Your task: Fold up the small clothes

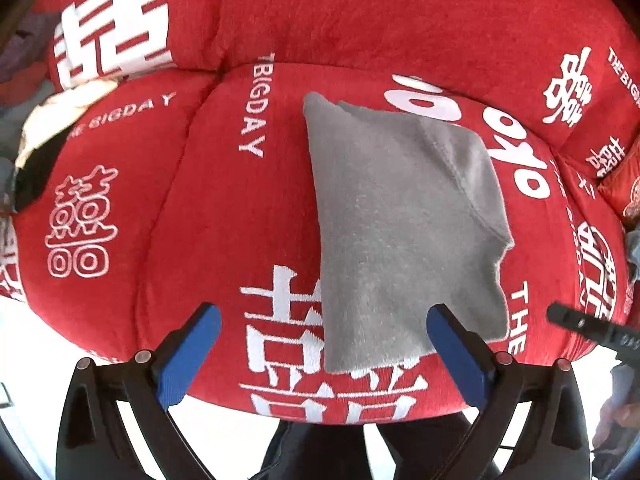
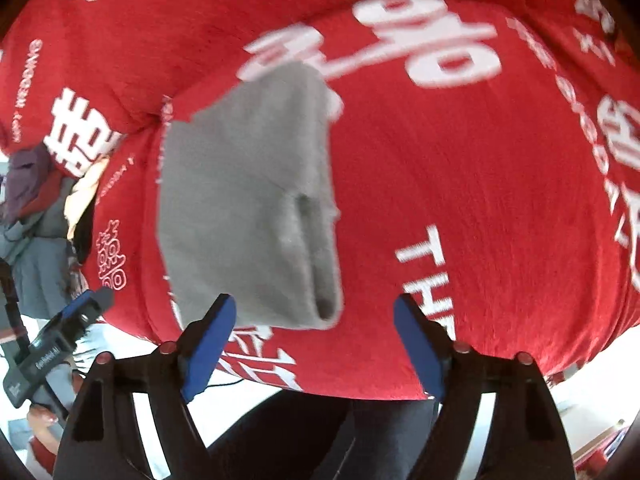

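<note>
While both grippers hover just off the near edge of a red cushion [image 1: 360,20], neither one grasps anything. The left gripper [image 1: 324,344] has its two blue-padded fingers [image 1: 188,360] spread wide, with nothing between them; its right finger overlaps the near right corner of a grey garment [image 1: 400,220] in the picture, though whether it touches the cloth cannot be told. The right gripper [image 2: 316,344] is likewise spread wide and empty, its left finger [image 2: 208,352] just in front of the garment's near edge.

The grey garment [image 2: 248,200] is a small, soft, fleecy piece lying folded on the cushion's top, close to the near edge and roughly in the middle. In the left wrist view it appears as a long panel with a stitched, curved hem along its right side. In the right wrist view, which is slightly blurred, a doubled layer with an open fold shows at its near right corner.

The cushion is covered in red fabric printed with white Chinese characters and the words "THE BIG DAY". A raised red backrest runs along the far edge. At the far left corner sits a heap of other clothes [image 2: 36,200], cream, black, purple and grey. Below the cushion's near edge, a person's dark trouser legs [image 2: 304,436] show against a pale floor.
</note>
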A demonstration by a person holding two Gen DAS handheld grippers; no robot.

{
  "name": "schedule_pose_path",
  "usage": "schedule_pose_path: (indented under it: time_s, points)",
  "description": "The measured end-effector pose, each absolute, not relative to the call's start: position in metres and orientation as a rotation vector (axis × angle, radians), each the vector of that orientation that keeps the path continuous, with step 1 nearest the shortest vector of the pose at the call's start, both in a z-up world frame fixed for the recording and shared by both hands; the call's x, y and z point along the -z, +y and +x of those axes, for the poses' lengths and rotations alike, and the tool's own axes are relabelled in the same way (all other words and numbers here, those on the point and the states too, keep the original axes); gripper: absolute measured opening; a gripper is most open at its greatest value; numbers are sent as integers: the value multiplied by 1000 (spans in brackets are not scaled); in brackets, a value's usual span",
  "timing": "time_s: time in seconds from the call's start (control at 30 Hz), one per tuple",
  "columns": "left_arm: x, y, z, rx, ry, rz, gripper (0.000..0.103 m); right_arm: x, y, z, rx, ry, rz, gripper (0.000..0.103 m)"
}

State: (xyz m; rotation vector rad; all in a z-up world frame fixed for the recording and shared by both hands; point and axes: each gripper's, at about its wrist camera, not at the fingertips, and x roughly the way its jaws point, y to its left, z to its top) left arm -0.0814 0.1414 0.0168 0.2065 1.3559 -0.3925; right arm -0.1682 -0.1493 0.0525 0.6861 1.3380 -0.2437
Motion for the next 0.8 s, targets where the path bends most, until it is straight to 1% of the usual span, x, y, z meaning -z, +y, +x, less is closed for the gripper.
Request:
schedule_pose_path:
  time_s: [0.13,0.27,0.47,0.8]
  points:
    - [-36,138,-86,384,1347,239,103,-86,-135,-153,259,1281,608,88]
    - [-50,136,-90,373,1351,254,103,-108,-121,-138,280,1292,524,88]
    - [-64,135,-96,339,1370,279,103,-118,-107,-126,295,1385,499,88]
    - [-81,142,-96,296,1384,272,103,-133,-95,-129,298,1447,441,88]
